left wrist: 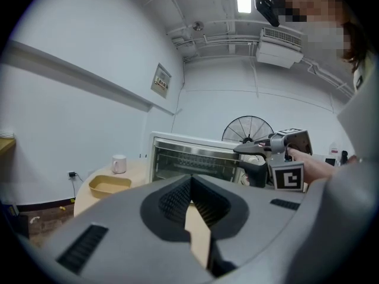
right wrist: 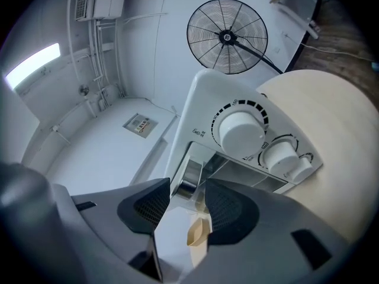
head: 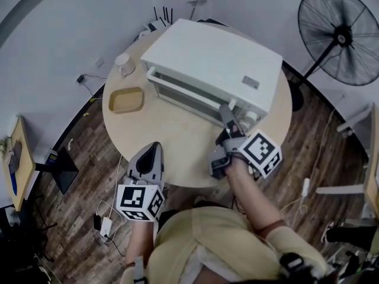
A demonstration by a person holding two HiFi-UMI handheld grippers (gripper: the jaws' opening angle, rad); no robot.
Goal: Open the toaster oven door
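A white toaster oven (head: 219, 64) stands on the round wooden table (head: 177, 141) with its glass door closed. Its bar handle (head: 189, 90) runs along the top of the door. My right gripper (head: 228, 116) is open at the handle's right end. In the right gripper view the chrome handle end (right wrist: 190, 176) sits just ahead of the gap between my right gripper (right wrist: 188, 197) pads, beside the two white knobs (right wrist: 241, 129). My left gripper (head: 153, 149) hovers shut and empty over the table's near edge. In the left gripper view my left gripper (left wrist: 190, 185) points at the oven (left wrist: 195, 161).
A tan tray (head: 125, 100) and a white cup (head: 125, 64) sit on the table left of the oven. A black standing fan (head: 340, 34) is on the floor at the back right. Cables and a power strip lie on the wood floor (head: 83, 141).
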